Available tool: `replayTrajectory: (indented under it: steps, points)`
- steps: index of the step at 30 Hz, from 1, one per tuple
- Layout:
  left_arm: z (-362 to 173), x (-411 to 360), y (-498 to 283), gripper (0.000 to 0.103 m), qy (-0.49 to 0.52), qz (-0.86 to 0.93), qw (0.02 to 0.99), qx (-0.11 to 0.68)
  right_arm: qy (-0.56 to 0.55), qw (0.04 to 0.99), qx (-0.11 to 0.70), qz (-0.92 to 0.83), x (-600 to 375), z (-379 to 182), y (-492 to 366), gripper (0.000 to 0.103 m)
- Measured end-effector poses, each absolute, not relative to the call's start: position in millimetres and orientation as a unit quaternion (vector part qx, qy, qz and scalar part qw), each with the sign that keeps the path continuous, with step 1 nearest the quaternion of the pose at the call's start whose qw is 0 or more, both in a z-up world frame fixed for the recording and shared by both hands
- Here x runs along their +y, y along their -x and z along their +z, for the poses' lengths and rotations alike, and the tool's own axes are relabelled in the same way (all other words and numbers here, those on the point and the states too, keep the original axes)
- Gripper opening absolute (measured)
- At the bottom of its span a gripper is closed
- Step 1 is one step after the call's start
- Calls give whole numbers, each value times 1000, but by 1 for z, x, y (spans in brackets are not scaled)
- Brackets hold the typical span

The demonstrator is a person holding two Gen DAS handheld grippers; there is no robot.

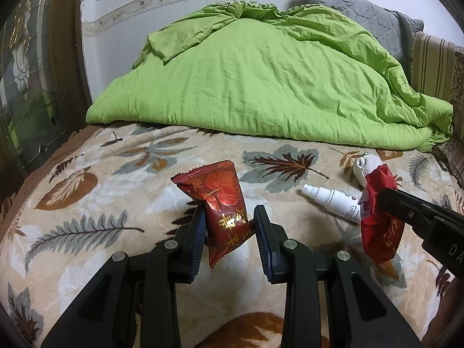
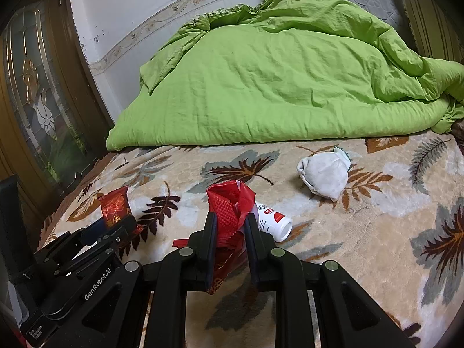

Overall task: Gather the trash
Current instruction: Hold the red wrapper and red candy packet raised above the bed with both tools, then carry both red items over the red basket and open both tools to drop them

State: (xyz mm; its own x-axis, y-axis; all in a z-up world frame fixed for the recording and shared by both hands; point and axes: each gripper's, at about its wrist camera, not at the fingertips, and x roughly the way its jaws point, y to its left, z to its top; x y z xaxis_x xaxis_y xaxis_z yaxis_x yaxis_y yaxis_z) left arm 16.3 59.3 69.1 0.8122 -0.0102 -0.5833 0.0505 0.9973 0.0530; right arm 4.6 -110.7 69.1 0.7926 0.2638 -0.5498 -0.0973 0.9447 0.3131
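My left gripper (image 1: 229, 220) is shut on a dark red snack packet (image 1: 223, 200) with gold roses, held upright above the leaf-patterned blanket (image 1: 116, 174). The same packet (image 2: 114, 206) shows at the left of the right wrist view. My right gripper (image 2: 231, 220) is shut on a crumpled bright red wrapper (image 2: 229, 206); in the left wrist view that wrapper (image 1: 380, 226) hangs at the right. A white spray bottle (image 1: 330, 200) lies on the blanket just behind the red wrapper, bottle (image 2: 274, 221) base toward me. A crumpled white sock (image 2: 324, 174) lies farther back right.
A bunched green duvet (image 1: 261, 81) covers the back of the bed. A grey quilted pillow (image 1: 356, 11) and striped cushion (image 1: 435, 58) sit at the far right. A wooden door with stained glass (image 2: 37, 110) stands left of the bed.
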Motion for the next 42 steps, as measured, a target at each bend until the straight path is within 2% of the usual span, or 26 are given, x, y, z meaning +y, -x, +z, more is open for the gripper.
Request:
replayTrajectory:
  steps: [29, 35, 42]
  points:
    - [78, 56, -10, 32, -13, -55, 947, 318, -162, 934, 307, 80, -126, 69, 4, 20]
    - [112, 49, 28, 32, 5, -92, 951, 294, -169, 945, 272, 73, -133, 98, 40, 20]
    - [144, 62, 98, 32, 13, -130, 949, 287, -160, 940, 281, 107, -121, 108, 93, 20]
